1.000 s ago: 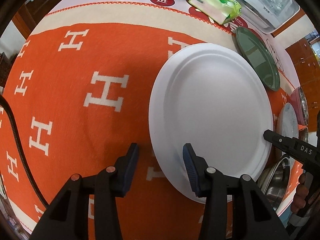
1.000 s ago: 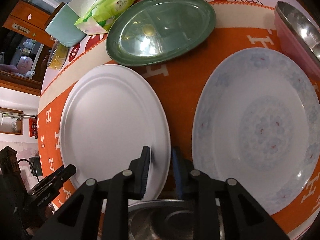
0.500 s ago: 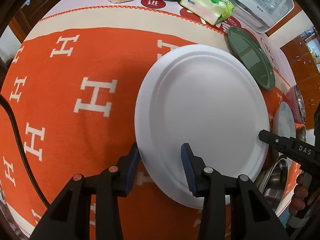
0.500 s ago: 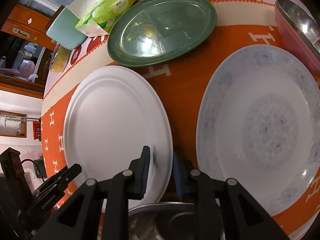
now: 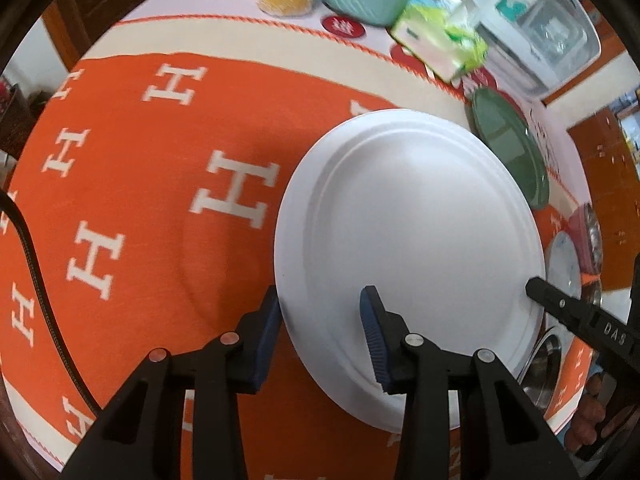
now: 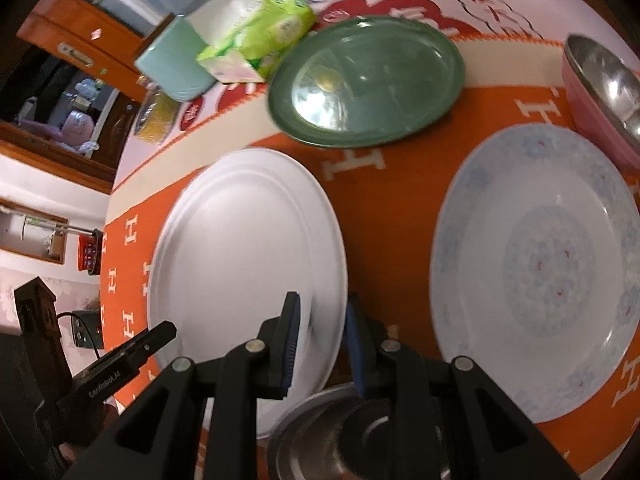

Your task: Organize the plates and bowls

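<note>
**White plate held at opposite rims**

The white plate point(image 5: 416, 248) sits on the orange cloth point(image 5: 132, 200) covering the worktop. The left tongs point(image 5: 320, 320) stand open, straddling its near rim. The right tongs point(image 6: 320, 336) are narrowly parted around the opposite rim; whether they pinch it I cannot tell. A green plate point(image 6: 366, 84) and a floral plate point(image 6: 536, 276) lie nearby.

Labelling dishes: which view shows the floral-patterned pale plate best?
Right wrist: the floral-patterned pale plate shows nearly whole, face-on, its blue flower pattern legible. Left wrist shows only a thin sliver at the right edge, behind the plain white plate.
</note>
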`<act>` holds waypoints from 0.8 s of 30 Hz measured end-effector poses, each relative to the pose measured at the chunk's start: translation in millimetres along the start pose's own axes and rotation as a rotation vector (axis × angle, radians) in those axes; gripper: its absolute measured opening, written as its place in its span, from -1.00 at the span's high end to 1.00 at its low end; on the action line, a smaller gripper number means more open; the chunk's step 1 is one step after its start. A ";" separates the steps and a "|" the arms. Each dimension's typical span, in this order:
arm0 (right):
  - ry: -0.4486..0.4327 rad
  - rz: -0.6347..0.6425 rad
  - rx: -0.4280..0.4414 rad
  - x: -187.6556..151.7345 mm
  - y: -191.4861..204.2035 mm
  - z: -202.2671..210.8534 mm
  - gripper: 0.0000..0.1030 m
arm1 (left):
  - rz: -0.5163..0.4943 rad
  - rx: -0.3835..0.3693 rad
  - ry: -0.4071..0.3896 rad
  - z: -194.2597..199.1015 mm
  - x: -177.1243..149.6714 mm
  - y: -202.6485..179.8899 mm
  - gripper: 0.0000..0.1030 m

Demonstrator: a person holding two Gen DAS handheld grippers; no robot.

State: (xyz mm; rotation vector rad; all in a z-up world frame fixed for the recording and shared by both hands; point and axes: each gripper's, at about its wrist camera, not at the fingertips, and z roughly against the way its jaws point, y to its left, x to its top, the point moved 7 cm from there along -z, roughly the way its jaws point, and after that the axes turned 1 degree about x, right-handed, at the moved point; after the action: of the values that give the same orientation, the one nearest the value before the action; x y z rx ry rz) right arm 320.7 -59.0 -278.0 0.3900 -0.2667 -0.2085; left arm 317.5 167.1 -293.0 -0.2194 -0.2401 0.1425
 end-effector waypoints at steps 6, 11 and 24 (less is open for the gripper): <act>-0.072 0.088 0.055 -1.9 27.7 20.4 0.56 | 0.074 -0.038 -0.121 37.5 1.3 17.3 0.25; -0.150 0.156 0.094 -6.2 46.5 44.3 0.54 | 0.102 -0.086 -0.201 69.2 -3.4 23.5 0.25; -0.323 0.273 0.067 -51.2 43.1 116.4 0.54 | 0.013 -0.095 -0.327 131.5 -46.4 -10.8 0.25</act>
State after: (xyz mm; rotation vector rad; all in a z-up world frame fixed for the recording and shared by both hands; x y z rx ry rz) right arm 244.4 -47.4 -168.1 0.3814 -0.6418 0.0078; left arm 241.2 175.0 -176.1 -0.2919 -0.5712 0.1796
